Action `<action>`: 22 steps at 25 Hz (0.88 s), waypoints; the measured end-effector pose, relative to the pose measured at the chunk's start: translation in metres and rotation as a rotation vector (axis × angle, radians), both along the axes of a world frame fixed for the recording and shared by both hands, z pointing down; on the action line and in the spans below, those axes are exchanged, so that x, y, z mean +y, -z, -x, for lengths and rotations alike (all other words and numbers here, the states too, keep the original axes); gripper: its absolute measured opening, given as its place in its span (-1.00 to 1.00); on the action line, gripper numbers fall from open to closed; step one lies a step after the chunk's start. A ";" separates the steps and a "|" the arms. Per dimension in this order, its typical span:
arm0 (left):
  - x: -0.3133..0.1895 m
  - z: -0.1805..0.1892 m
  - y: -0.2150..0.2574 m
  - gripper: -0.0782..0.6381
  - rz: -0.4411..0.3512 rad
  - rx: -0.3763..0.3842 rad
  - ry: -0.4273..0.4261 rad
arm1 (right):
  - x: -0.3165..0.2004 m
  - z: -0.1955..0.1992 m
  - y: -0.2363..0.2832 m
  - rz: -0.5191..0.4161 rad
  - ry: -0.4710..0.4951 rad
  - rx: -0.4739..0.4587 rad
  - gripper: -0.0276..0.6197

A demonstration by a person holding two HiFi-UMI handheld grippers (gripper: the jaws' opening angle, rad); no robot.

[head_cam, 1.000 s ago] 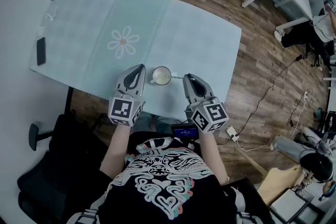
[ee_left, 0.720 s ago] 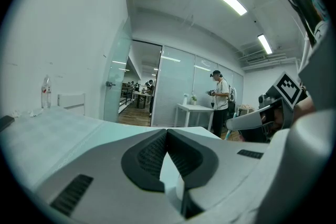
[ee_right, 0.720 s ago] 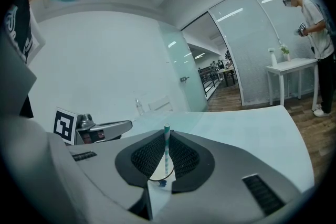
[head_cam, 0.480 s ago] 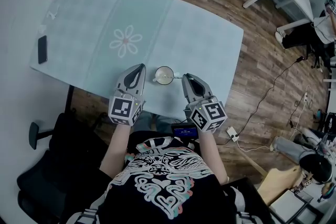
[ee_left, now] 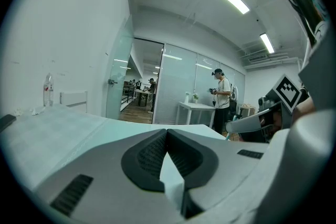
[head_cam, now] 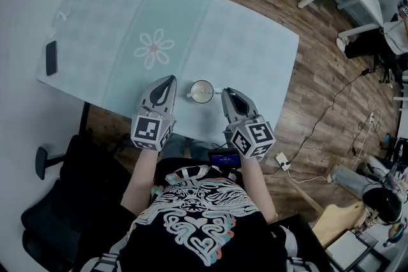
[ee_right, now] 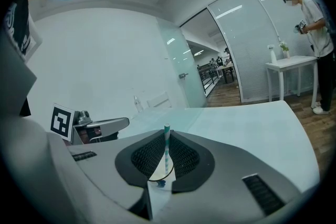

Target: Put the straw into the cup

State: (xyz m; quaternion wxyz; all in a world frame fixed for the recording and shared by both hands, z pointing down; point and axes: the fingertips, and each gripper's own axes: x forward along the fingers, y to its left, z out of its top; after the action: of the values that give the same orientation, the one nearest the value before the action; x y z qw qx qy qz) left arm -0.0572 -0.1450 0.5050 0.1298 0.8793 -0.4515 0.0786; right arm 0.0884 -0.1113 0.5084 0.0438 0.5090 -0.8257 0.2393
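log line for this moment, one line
stage: straw not yet in cup | left tool: shut, empty, beside cup | right tool: shut on straw, beside cup

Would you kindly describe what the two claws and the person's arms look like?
Both the left claw and right claw are grey, tapered shells with black ribbed pads, each backed by a cube of black-and-white square markers. The person wears a black short-sleeved T-shirt with a white pattern.

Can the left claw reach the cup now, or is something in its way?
Probably yes. The cup stands on the table just to the right of the left claw, and nothing lies between them. The claw is shut and empty, so it would have to open first.
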 end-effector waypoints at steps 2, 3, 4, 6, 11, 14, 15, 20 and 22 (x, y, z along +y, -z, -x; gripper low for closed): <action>-0.001 0.002 -0.002 -0.78 0.002 0.000 0.002 | -0.001 0.002 -0.003 0.006 0.003 0.001 -0.86; -0.002 0.003 -0.002 -0.78 0.004 0.001 0.003 | -0.002 0.002 -0.004 0.008 0.004 0.002 -0.86; -0.002 0.004 -0.003 -0.78 0.006 0.000 0.004 | -0.003 0.003 -0.005 0.010 0.004 0.002 -0.86; -0.004 0.005 -0.005 -0.78 0.009 -0.001 0.006 | -0.004 0.003 -0.007 0.015 0.005 0.000 -0.86; -0.005 0.004 -0.007 -0.78 0.018 -0.006 0.004 | -0.004 0.005 -0.011 0.027 0.010 -0.007 -0.86; -0.006 0.006 -0.007 -0.78 0.017 -0.005 0.005 | -0.005 0.007 -0.014 0.033 0.011 -0.009 -0.86; -0.007 0.006 -0.007 -0.78 0.016 -0.004 0.005 | -0.005 0.007 -0.015 0.035 0.010 -0.011 -0.86; -0.009 0.008 -0.005 -0.78 0.014 -0.004 0.010 | -0.007 0.004 -0.018 0.048 -0.001 -0.024 -0.86; -0.009 0.010 -0.006 -0.78 0.018 -0.006 0.012 | -0.007 0.004 -0.020 0.056 -0.004 -0.032 -0.86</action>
State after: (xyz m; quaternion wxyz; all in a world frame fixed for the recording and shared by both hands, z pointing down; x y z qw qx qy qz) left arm -0.0668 -0.1540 0.5110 0.1367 0.8752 -0.4564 0.0842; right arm 0.0844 -0.1182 0.5280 0.0441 0.5054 -0.8181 0.2706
